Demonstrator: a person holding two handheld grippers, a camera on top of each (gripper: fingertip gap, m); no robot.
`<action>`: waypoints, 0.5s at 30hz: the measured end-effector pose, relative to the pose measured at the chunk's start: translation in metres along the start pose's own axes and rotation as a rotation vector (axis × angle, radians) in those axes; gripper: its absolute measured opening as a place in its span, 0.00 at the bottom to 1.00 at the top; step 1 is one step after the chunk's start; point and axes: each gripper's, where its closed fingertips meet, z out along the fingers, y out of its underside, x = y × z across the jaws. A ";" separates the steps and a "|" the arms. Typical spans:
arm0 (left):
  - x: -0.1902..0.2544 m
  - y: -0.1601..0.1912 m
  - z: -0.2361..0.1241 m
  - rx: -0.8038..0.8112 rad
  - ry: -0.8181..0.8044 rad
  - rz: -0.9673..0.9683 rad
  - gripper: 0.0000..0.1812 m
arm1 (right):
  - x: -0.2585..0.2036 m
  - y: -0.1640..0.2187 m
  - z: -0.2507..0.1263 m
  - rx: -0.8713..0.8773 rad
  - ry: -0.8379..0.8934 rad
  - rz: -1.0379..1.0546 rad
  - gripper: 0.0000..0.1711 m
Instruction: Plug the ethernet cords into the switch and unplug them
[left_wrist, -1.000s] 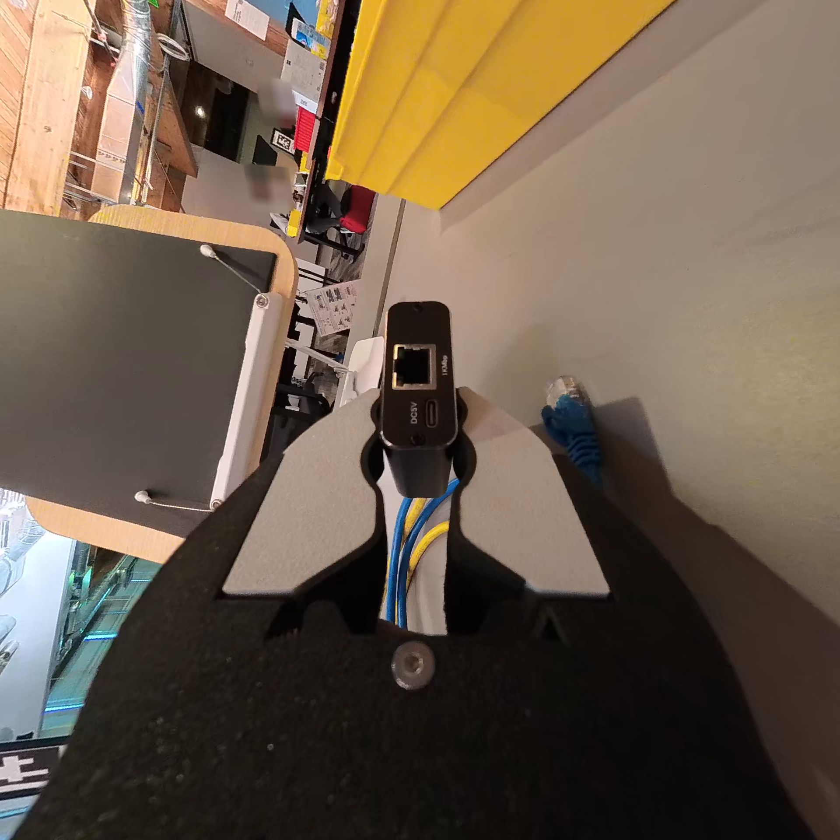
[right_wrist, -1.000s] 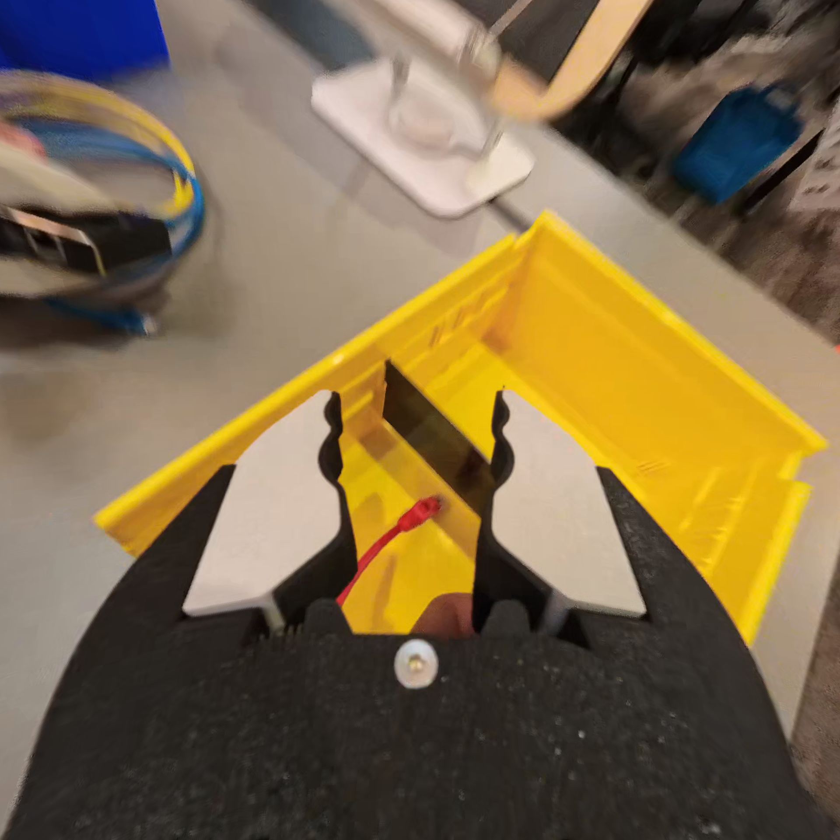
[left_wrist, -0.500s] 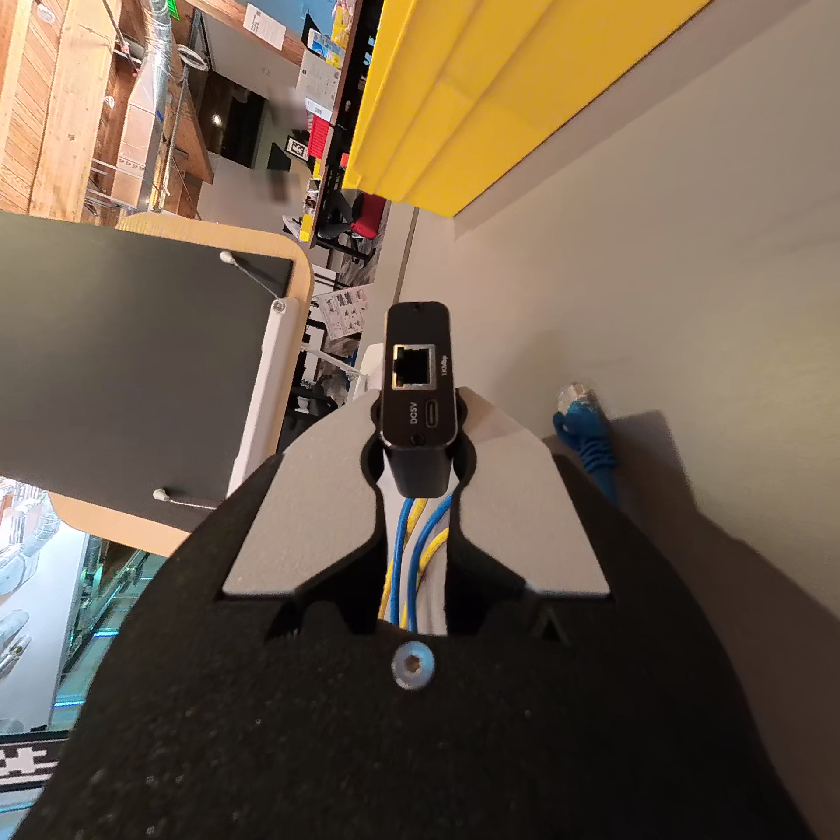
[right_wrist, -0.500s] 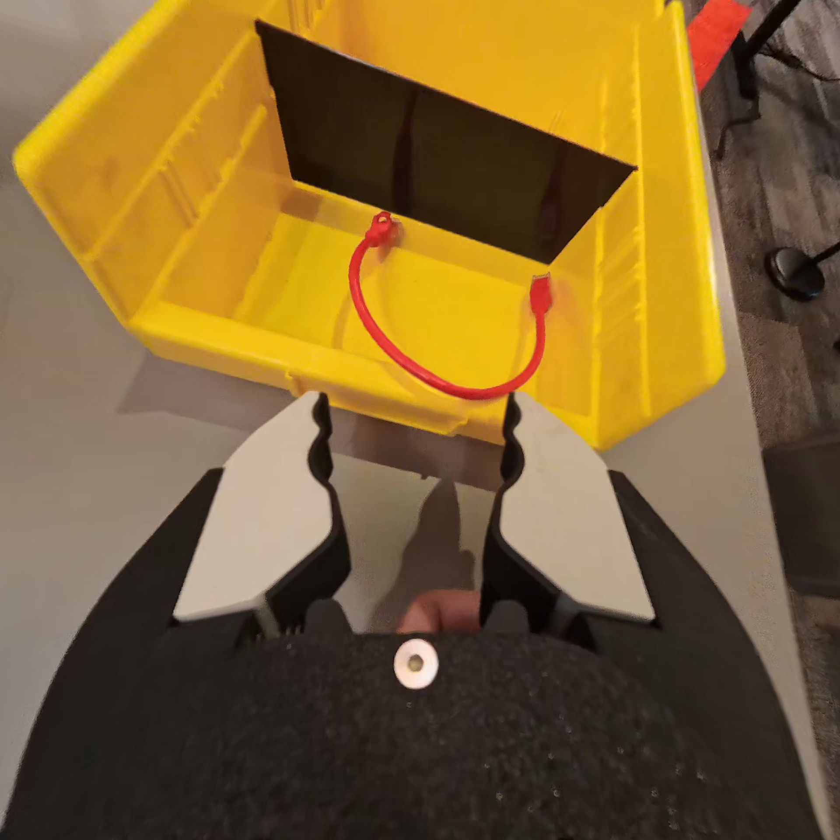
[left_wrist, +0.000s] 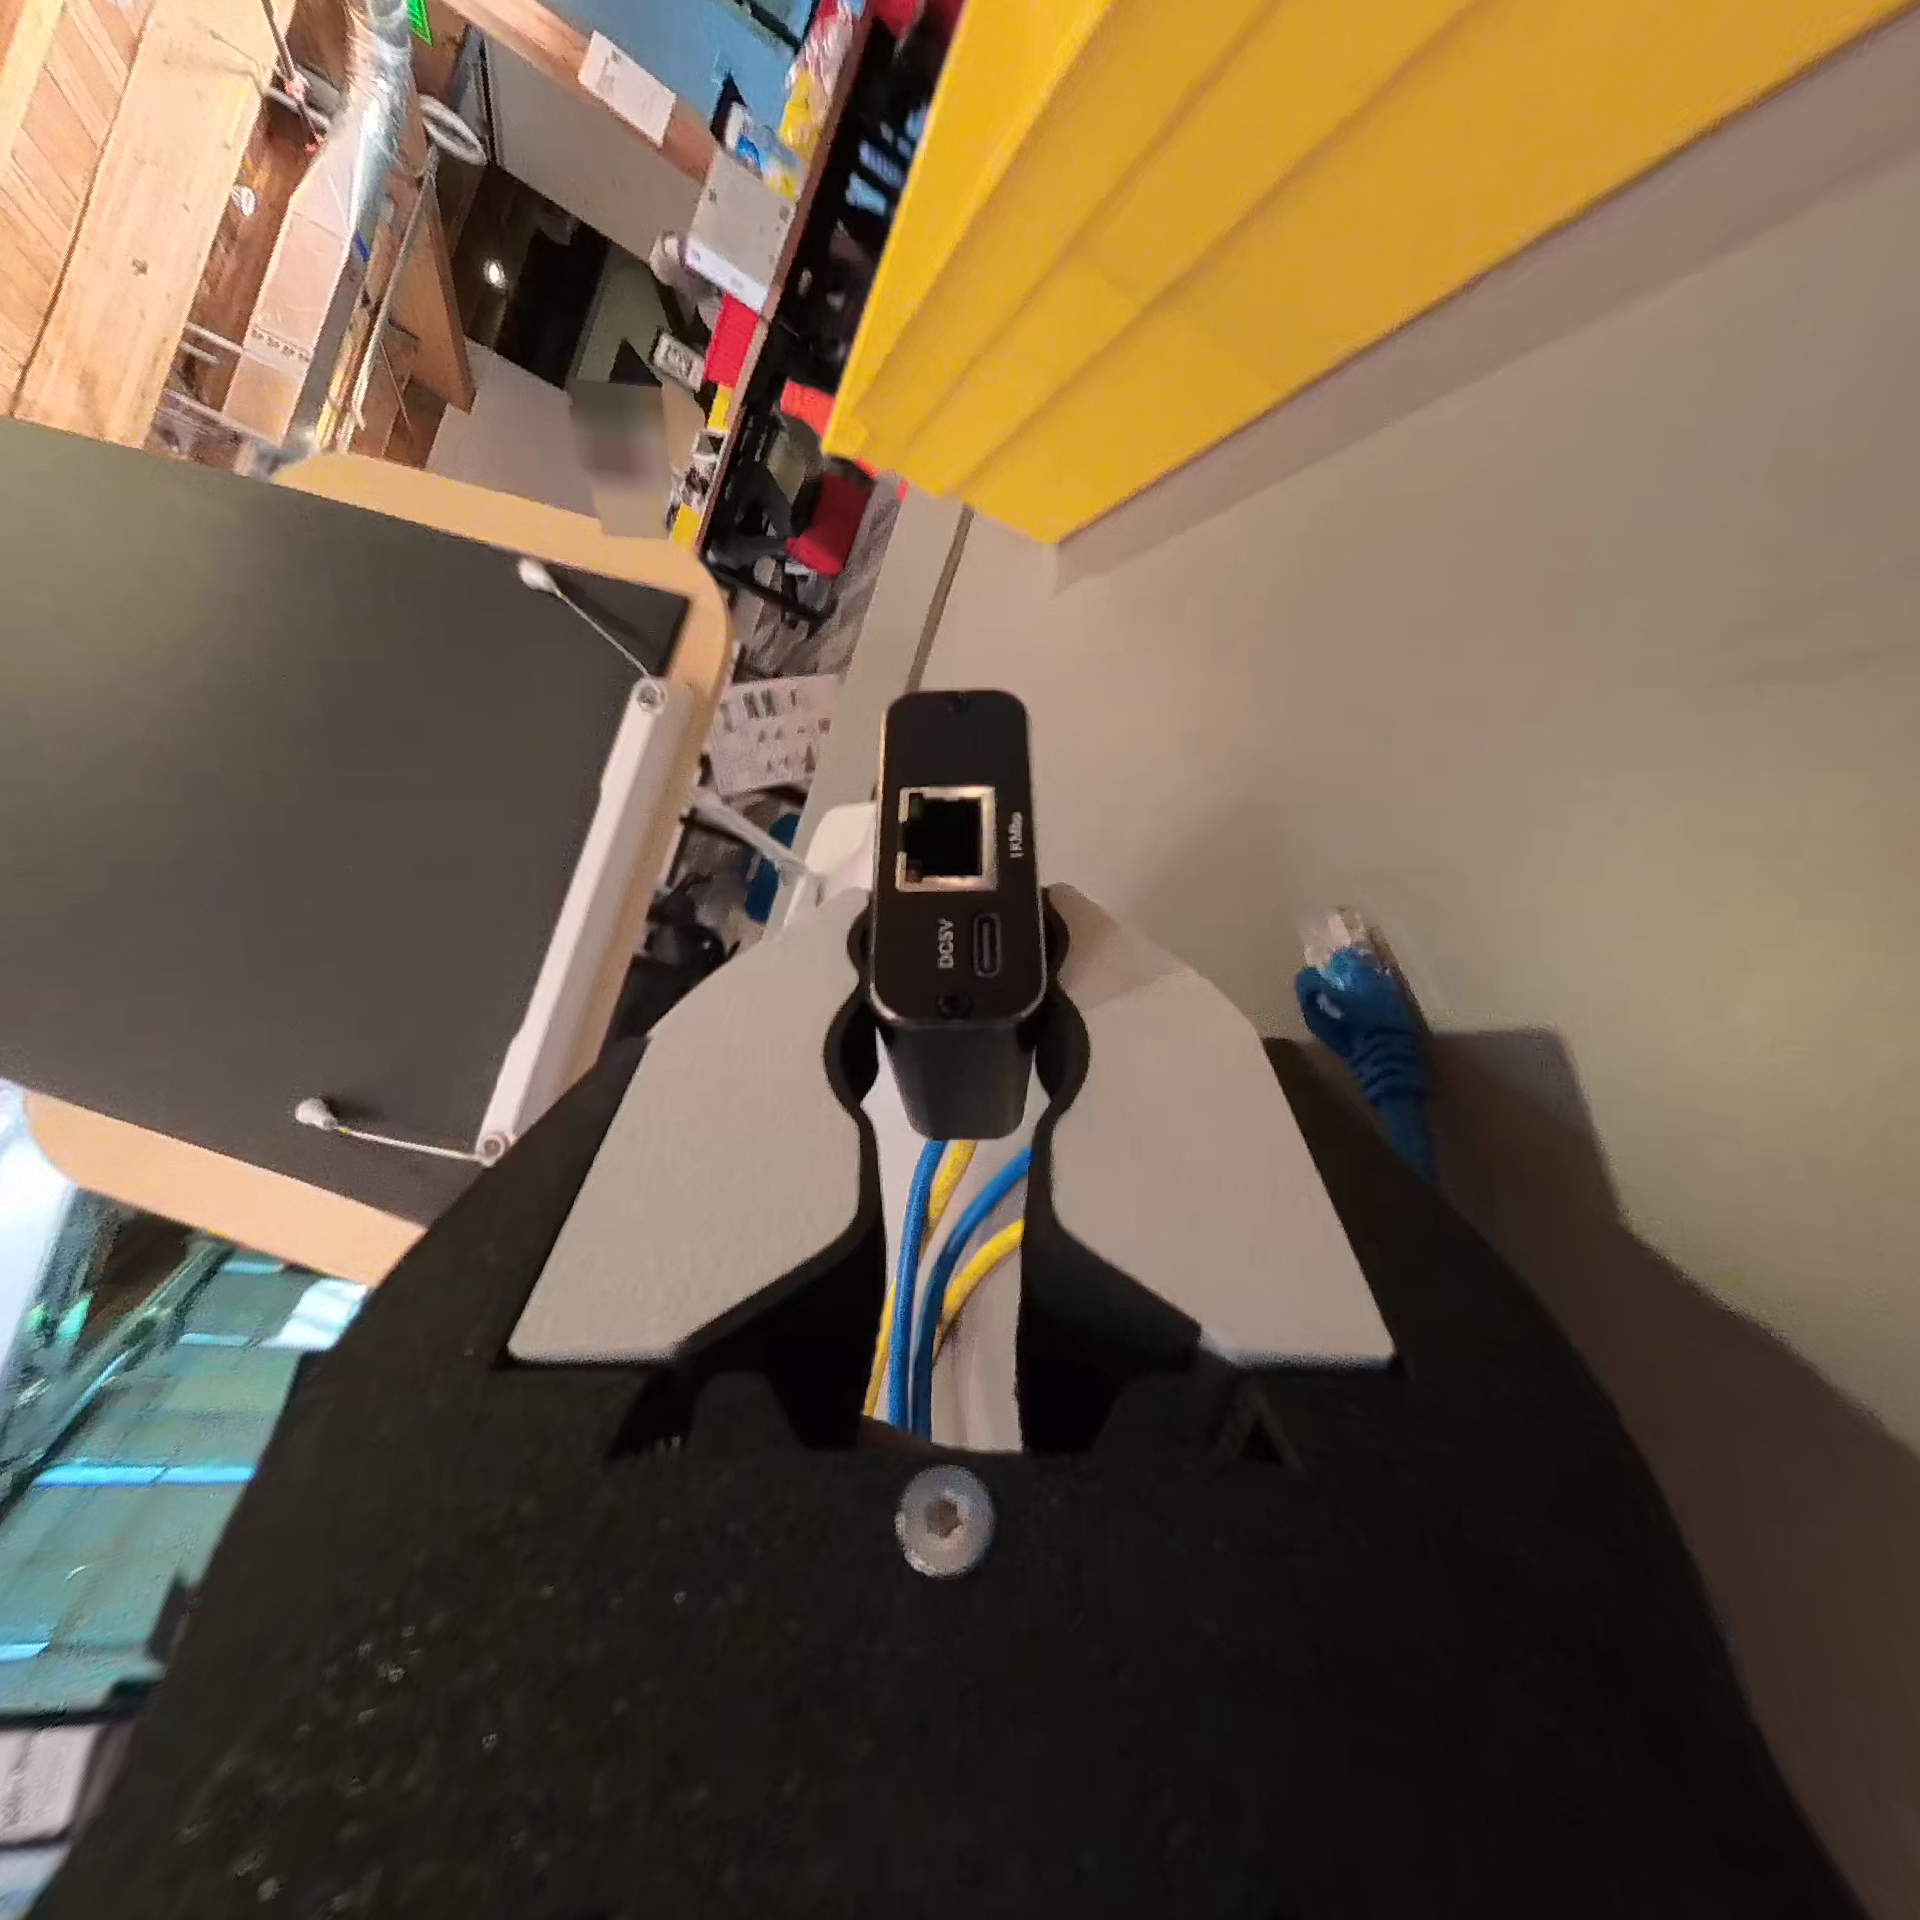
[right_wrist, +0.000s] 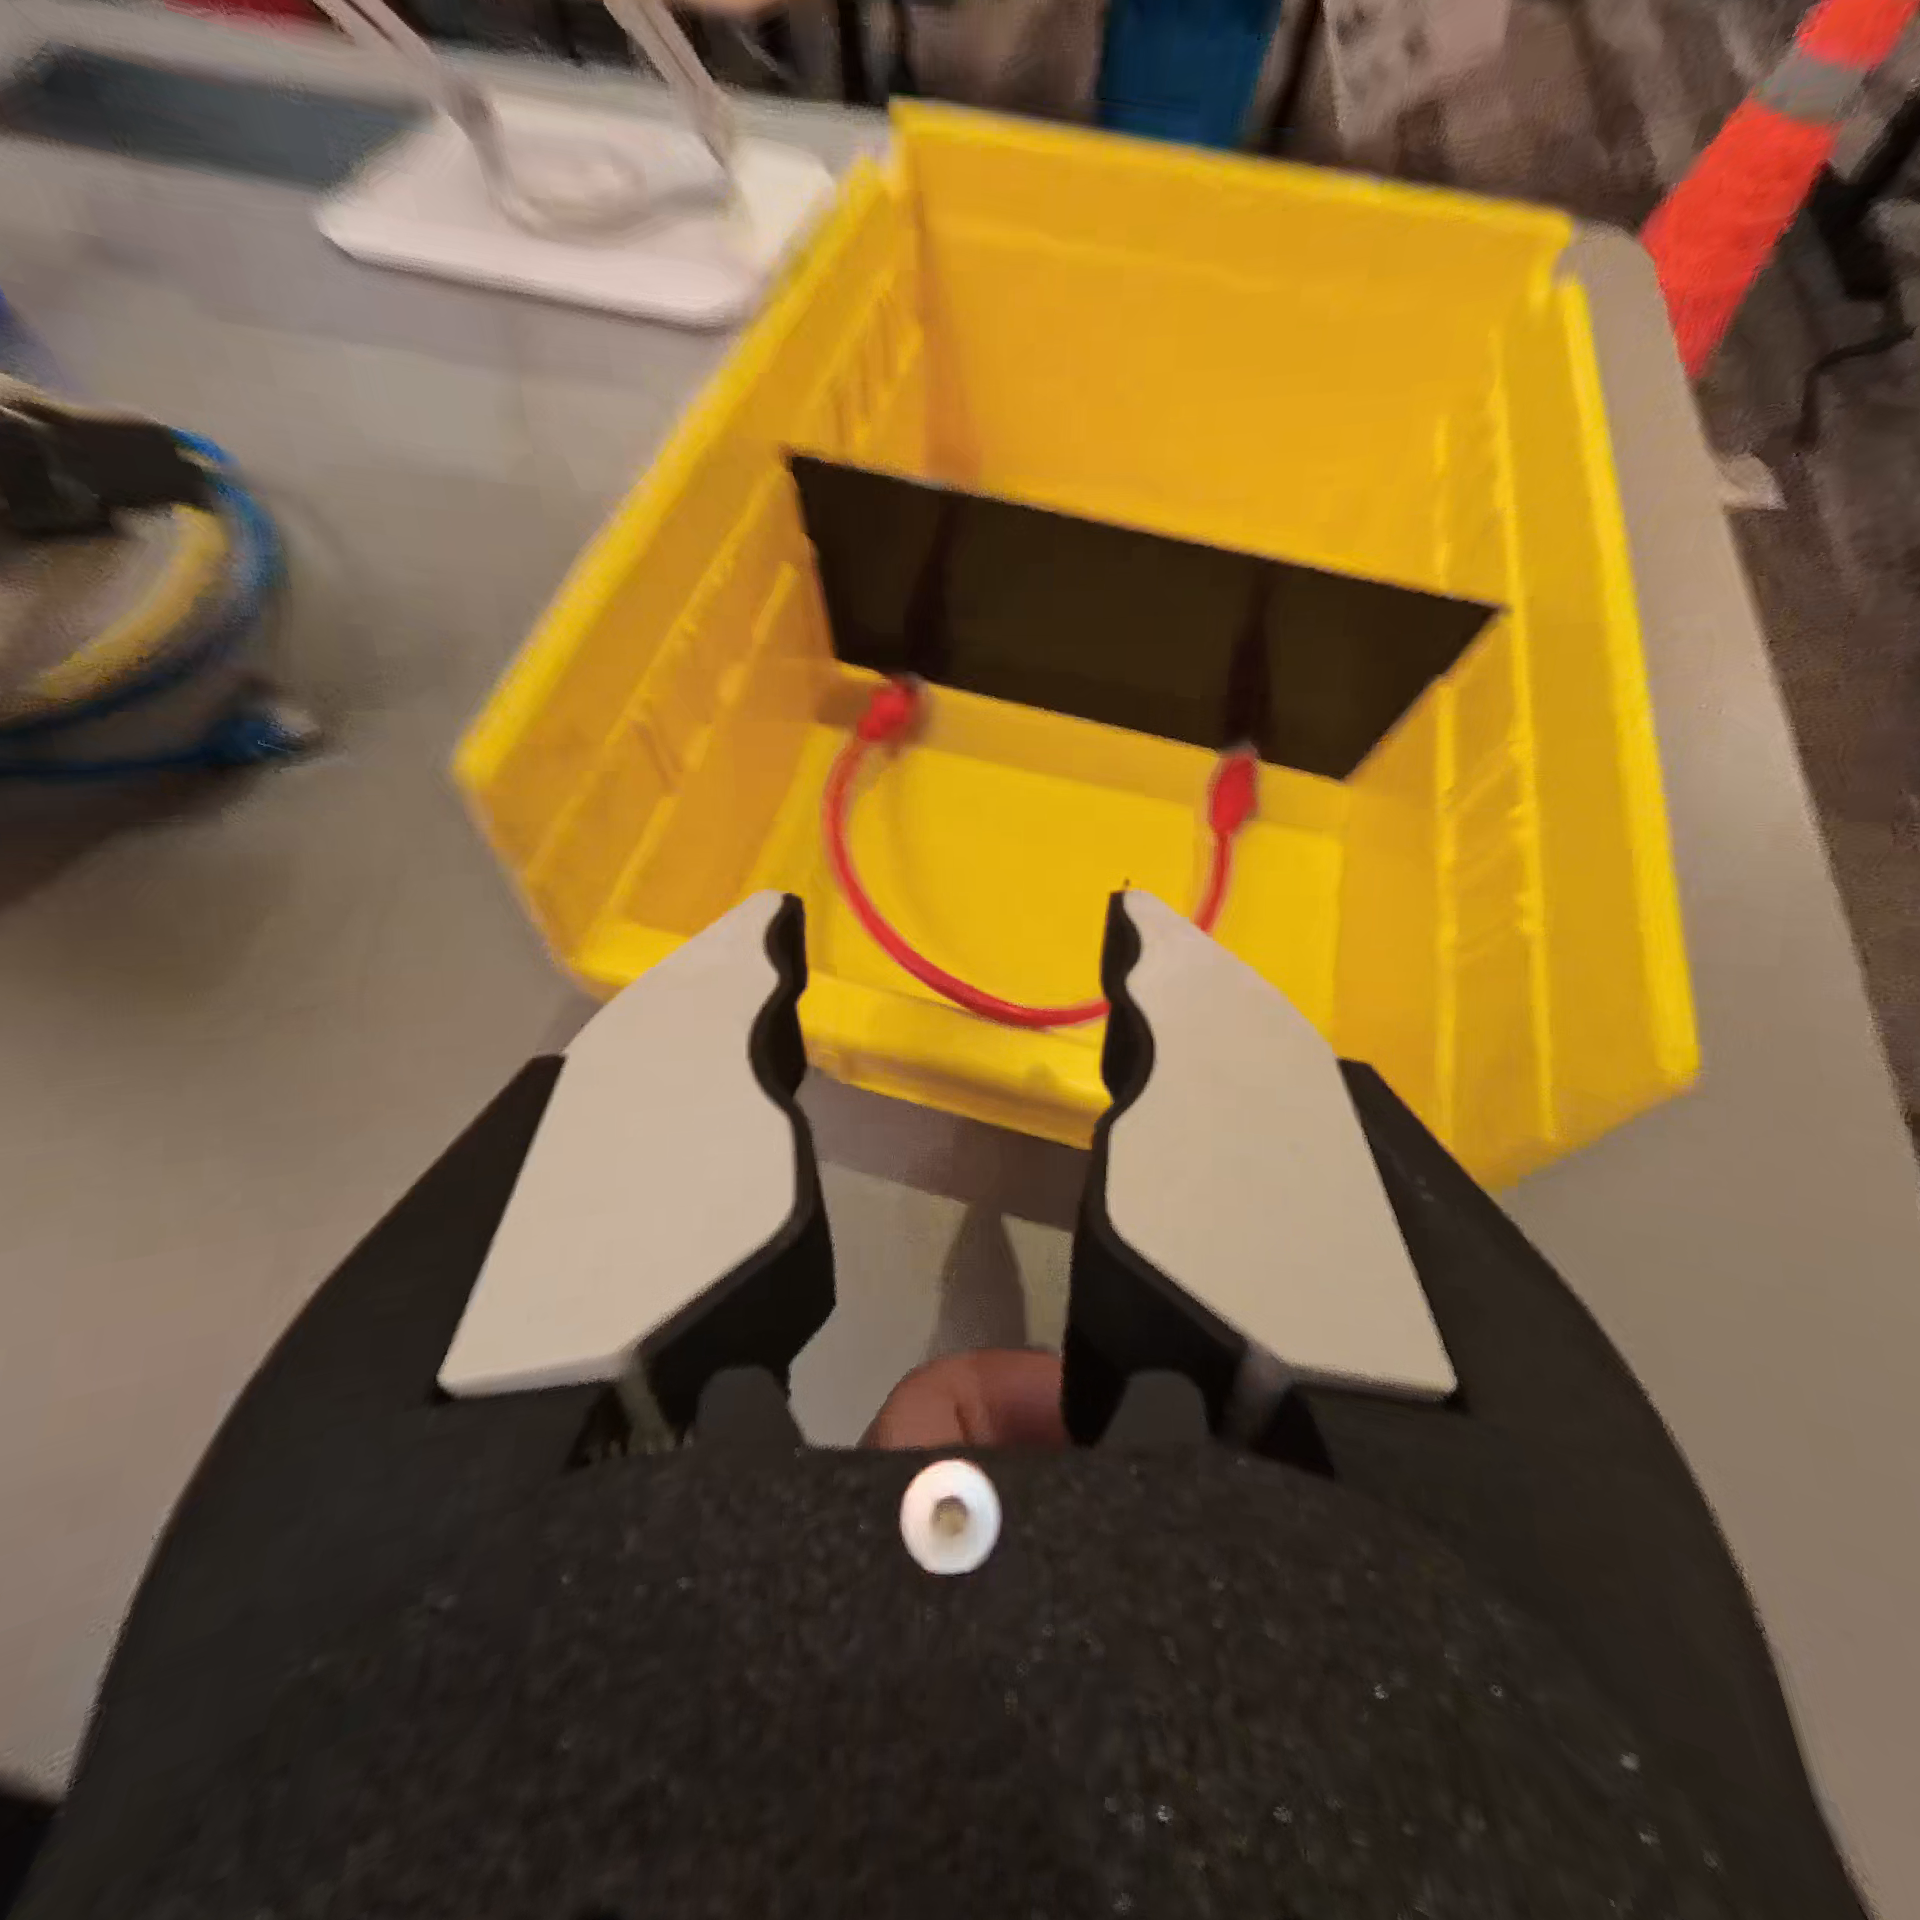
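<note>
My left gripper (left_wrist: 956, 925) is shut on a small black switch (left_wrist: 956, 883), whose empty ethernet port faces the camera. Blue and yellow cords (left_wrist: 935, 1247) run from its hidden far end between my fingers. A loose blue plug (left_wrist: 1356, 987) lies on the grey table to the right. My right gripper (right_wrist: 951, 914) is open and empty, just in front of the yellow bin (right_wrist: 1455, 831). A red ethernet cord (right_wrist: 914, 966) lies curved on the bin floor, both plugs against a black divider (right_wrist: 1122, 613). The left gripper with its cords shows blurred at the far left (right_wrist: 104, 582).
A white stand base (right_wrist: 582, 218) sits on the table behind the bin. The yellow bin's side (left_wrist: 1247, 229) fills the upper right of the left wrist view, with a black board on a white post (left_wrist: 312, 831) at the left. An orange cone (right_wrist: 1766, 177) stands beyond the table. The gap from one gripper's tips to the other's is roughly 25 centimetres. The loose blue plug (left_wrist: 1356, 987) lies some 6 centimetres from my left tips, 25 centimetres from my right tips. The right camera catches it too, in the right wrist view (right_wrist: 243, 729).
My right gripper has swung from inside the bin to its front side, then moved closer to it with the jaws narrowed a little. My left gripper has stayed shut on the switch, shifting only slightly.
</note>
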 end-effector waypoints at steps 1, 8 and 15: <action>-0.003 -0.007 -0.004 0.037 0.007 -0.017 0.14 | -0.017 -0.010 -0.006 0.047 -0.077 0.005 0.31; -0.020 -0.091 -0.065 0.521 0.118 -0.111 0.14 | -0.184 -0.065 -0.027 0.233 -0.826 0.128 0.43; -0.007 -0.104 -0.088 0.577 0.161 -0.031 0.14 | -0.238 -0.064 -0.010 0.150 -0.990 0.023 0.40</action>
